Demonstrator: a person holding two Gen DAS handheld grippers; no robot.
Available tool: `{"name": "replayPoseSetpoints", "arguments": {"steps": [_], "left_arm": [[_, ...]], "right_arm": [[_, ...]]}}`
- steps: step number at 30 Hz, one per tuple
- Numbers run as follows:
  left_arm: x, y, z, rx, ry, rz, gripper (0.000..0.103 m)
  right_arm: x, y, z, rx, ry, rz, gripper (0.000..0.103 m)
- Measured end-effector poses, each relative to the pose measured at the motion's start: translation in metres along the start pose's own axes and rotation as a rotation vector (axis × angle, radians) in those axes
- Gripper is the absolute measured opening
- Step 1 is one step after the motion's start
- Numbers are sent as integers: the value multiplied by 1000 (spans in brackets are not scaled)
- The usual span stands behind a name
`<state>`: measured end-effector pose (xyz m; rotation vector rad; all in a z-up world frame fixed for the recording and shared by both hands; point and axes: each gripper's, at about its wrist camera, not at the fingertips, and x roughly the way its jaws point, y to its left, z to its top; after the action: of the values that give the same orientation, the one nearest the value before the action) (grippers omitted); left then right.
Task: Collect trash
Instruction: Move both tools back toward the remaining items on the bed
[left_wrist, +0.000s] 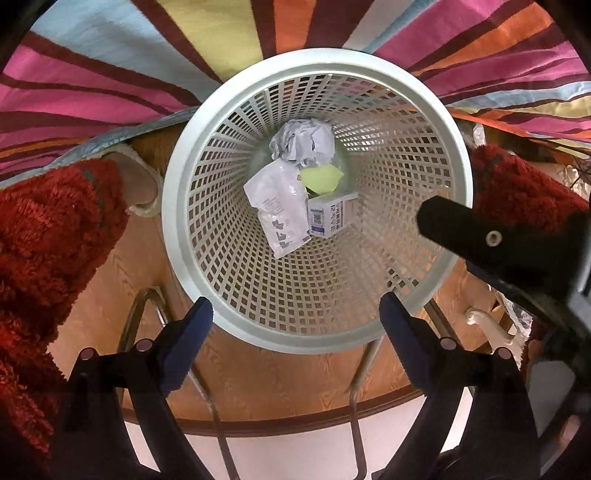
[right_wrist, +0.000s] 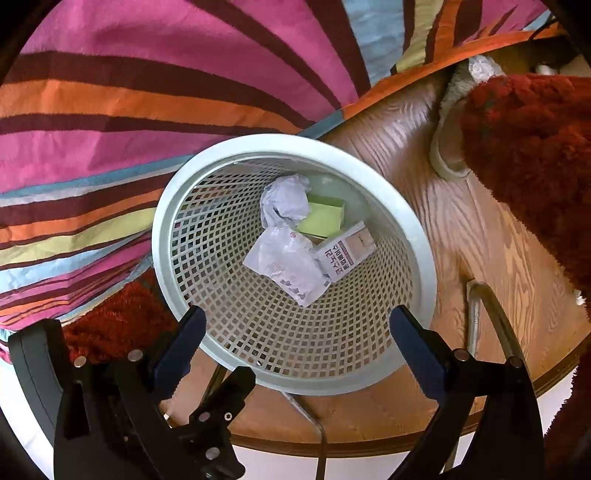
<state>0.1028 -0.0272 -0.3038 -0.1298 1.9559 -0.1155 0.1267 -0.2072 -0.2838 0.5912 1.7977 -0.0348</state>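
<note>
Left wrist view
Left gripper (left_wrist: 295, 317): nearest the lens, its blue-padded jaws are spread wide with nothing between them, hanging over the near rim of the basket.
Basket (left_wrist: 192, 254): white lattice wastebasket, upright on a wooden floor (left_wrist: 258, 384), against a striped cloth (left_wrist: 110, 66).
Trash inside: crumpled paper ball (left_wrist: 303, 142) at the far side of the bottom, a flat white pouch (left_wrist: 275, 210) in the middle, a yellow-green piece (left_wrist: 323, 179) partly under them, a small printed box (left_wrist: 332, 214) just beside the pouch.
Other tool: a black part of the right gripper's body shows at the right edge, over the rim.
Red fuzzy fabric (left_wrist: 44, 240): on both sides of the basket; whether slippers or clothing, I cannot tell.

Right wrist view
Right gripper (right_wrist: 299, 325): jaws spread fully, empty, above the basket's near rim (right_wrist: 280, 384).
Left gripper's body: black linkage at lower left, close beside the right one.
Trash: the same four pieces lie together at the bottom, touching or overlapping.

Step in hand: by my reading, the drop; both tools stand empty over the basket and the trash is in it.
Next move: probably lift both tools clear of the rim without knocking the light basket. No loose trash shows on the floor, so any more must be sought out of view.
</note>
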Motion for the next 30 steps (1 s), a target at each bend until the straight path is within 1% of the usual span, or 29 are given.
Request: {"name": "replayPoseSetpoints", "arguments": {"steps": [6, 14, 19, 25, 28, 30], "left_arm": [[-3, 2, -3, -7, -7, 7, 89], [-16, 9, -12, -25, -47, -9, 89], [-27, 11, -19, -26, -86, -12, 89], [-52, 4, -30, 8, -180, -11, 89], [-68, -1, -36, 35, -252, -4, 89], [-84, -5, -41, 58, -326, 1, 89]], "right_arm": [[-9, -1, -5, -3, -24, 21, 95], [-20, -2, -10, -5, -48, 41, 95], [-34, 2, -16, -29, -94, 59, 95], [-58, 9, -26, -74, -192, 77, 95], [-70, 13, -31, -104, -252, 98, 95], [-78, 15, -35, -125, -291, 114, 95]]}}
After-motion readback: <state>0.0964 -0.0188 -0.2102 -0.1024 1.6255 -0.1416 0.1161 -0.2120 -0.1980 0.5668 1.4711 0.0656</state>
